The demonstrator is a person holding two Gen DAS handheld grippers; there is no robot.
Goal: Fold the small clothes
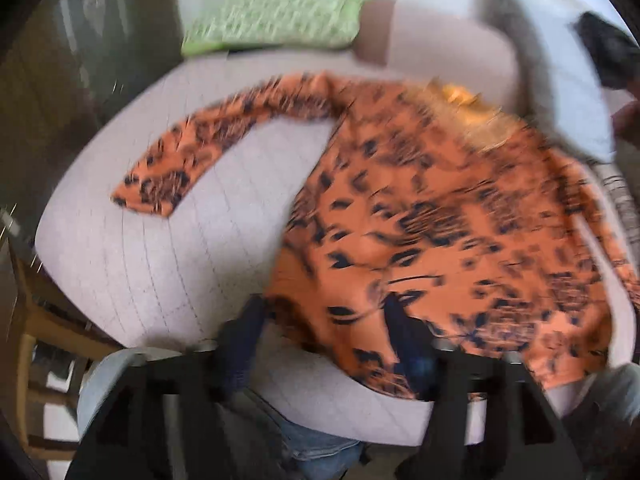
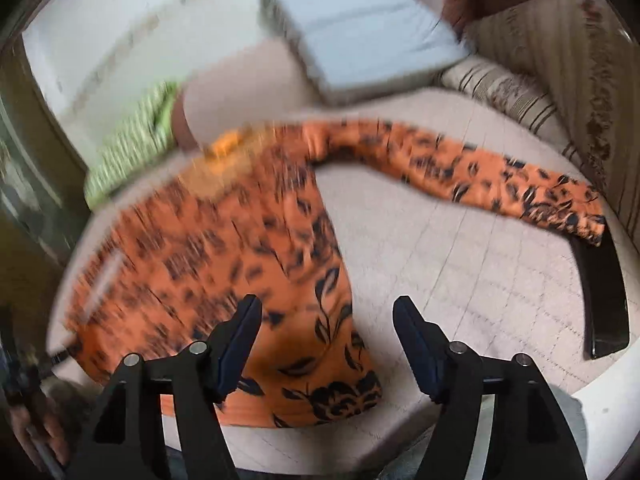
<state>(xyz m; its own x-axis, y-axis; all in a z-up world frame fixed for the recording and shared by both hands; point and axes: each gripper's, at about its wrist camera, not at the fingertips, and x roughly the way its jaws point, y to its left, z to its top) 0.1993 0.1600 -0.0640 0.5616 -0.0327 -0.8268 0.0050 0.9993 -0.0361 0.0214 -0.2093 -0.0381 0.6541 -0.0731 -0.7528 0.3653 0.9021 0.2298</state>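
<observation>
An orange shirt with dark leaf print lies spread on a pale quilted cushion, one sleeve stretched to the left. My left gripper is open, its fingers straddling the shirt's near left hem corner. In the right wrist view the same shirt lies with its other sleeve stretched right. My right gripper is open over the shirt's near right hem corner, the left finger above cloth. Both views are motion-blurred.
A green knitted cloth and a folded pale blue item lie at the back. A striped cushion sits at the right. A wooden chair stands left of the seat. A dark strip edges the cushion.
</observation>
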